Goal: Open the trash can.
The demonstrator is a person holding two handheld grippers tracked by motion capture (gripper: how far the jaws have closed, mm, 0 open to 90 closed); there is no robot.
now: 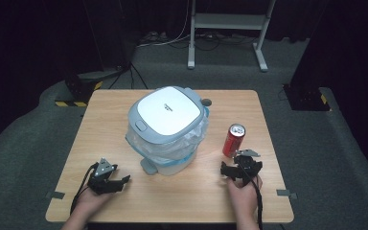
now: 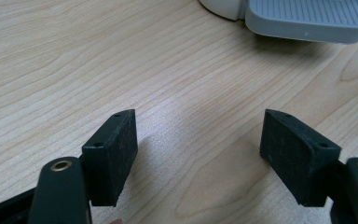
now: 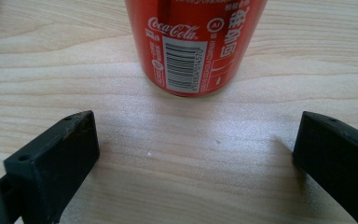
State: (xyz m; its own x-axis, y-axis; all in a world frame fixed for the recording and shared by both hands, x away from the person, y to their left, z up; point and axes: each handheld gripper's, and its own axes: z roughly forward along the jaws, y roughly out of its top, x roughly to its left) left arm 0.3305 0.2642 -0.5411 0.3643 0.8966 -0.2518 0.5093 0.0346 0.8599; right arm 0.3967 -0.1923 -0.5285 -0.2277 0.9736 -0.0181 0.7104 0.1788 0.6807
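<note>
A red Coca-Cola can (image 1: 233, 140) stands upright on the wooden table (image 1: 100, 110), right of a grey-lidded pedal bin (image 1: 168, 125) lined with a clear bag. My right gripper (image 1: 240, 171) sits just in front of the can, jaws open and empty. In the right gripper view the can (image 3: 193, 44) stands a short way beyond the wide-apart jaws of the right gripper (image 3: 193, 154). My left gripper (image 1: 113, 182) rests open at the table's front left. In the left gripper view the left gripper (image 2: 198, 140) frames bare wood, with the bin's grey pedal (image 2: 307, 18) ahead.
The bin's pedal (image 1: 148, 166) sticks out toward the front edge. A white metal stand (image 1: 227, 24) and cables lie on the dark floor beyond the table. Small grey tabs (image 1: 55, 195) sit at the table's front corners.
</note>
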